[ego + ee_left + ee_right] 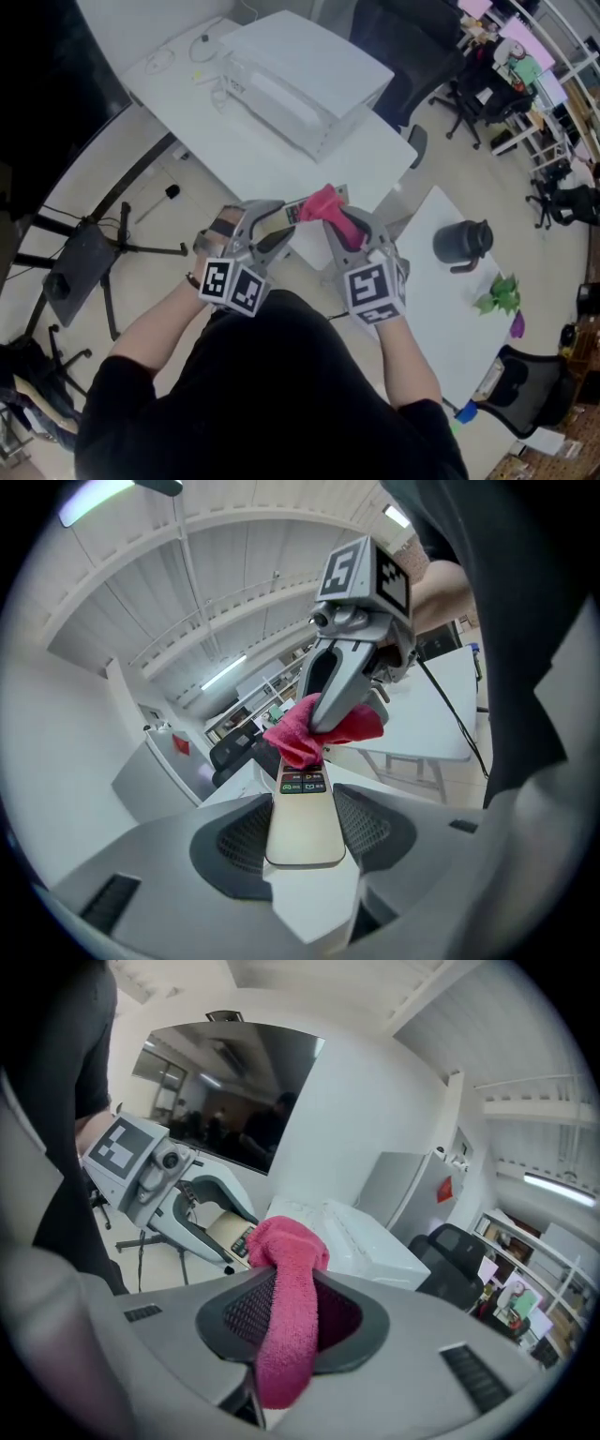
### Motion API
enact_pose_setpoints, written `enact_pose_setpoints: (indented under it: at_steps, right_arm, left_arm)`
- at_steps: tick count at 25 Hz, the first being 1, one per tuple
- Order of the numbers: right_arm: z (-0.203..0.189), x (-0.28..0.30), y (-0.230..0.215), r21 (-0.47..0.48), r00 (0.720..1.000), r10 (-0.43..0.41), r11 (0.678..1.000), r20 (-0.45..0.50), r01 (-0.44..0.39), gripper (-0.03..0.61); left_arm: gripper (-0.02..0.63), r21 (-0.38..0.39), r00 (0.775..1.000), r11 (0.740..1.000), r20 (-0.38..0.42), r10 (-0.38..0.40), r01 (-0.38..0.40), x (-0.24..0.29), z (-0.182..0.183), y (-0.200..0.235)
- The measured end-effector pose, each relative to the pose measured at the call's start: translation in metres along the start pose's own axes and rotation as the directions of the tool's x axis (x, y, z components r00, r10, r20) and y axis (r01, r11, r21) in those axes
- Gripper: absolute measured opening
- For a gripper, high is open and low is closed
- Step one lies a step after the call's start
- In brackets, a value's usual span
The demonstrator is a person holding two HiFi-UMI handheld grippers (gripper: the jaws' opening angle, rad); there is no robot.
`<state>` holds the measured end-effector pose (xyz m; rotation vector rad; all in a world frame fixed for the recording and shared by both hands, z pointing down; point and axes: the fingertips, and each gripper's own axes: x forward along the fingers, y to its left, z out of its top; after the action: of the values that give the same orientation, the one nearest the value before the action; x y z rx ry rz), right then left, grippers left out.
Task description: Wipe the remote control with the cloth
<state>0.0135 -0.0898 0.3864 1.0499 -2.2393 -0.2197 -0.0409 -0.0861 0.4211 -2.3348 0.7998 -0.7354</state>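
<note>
Up in mid-air, the far end of the slim beige plastic remote control (302, 832) is buried under the fluffy pink terry cloth (291, 1335), so the top buttons are hidden. Meanwhile the left gripper (305, 799) is clamped on the remote's near end, and the right gripper (298, 1288) pinches the cloth, its bunched end pressing onto the remote. Print on the visible keys is too tiny to read

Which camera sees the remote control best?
The left gripper view: the remote control lies lengthwise between its jaws, buttons showing. The head view shows only a sliver beside the pink cloth; the right gripper view glimpses its button end.
</note>
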Motion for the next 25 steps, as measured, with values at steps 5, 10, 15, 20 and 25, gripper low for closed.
enact_pose_setpoints:
  at_steps: [5,10,15,20,25]
  right_arm:
    - [-0.028,-0.006,-0.041,0.080,0.995,-0.095,0.992,-0.039,0.097,0.094]
    - [-0.010,-0.020,-0.046,0.125,0.994,-0.112,0.986,0.009,0.110,0.092]
    - [0.029,-0.008,0.036,0.017,0.988,0.127,0.991,0.084,-0.129,0.094]
    - [0.034,0.008,0.069,-0.008,0.978,0.199,0.980,0.065,-0.199,0.093]
    - [0.020,0.004,0.046,0.018,0.987,0.149,0.989,0.060,-0.150,0.094]
  left_arm:
    - [0.206,0.004,1.000,1.000,0.010,-0.013,0.013,-0.004,-0.001,-0.004]
    - [0.206,-0.002,1.000,1.000,0.001,-0.019,0.019,-0.002,-0.004,-0.003]
    - [0.206,-0.008,0.999,1.000,-0.016,-0.030,0.030,0.008,-0.005,-0.003]
    - [0.206,0.023,0.999,0.999,0.009,-0.038,0.038,0.009,0.004,-0.005]
    - [0.206,0.053,0.998,0.997,0.045,-0.049,0.047,0.002,0.009,-0.011]
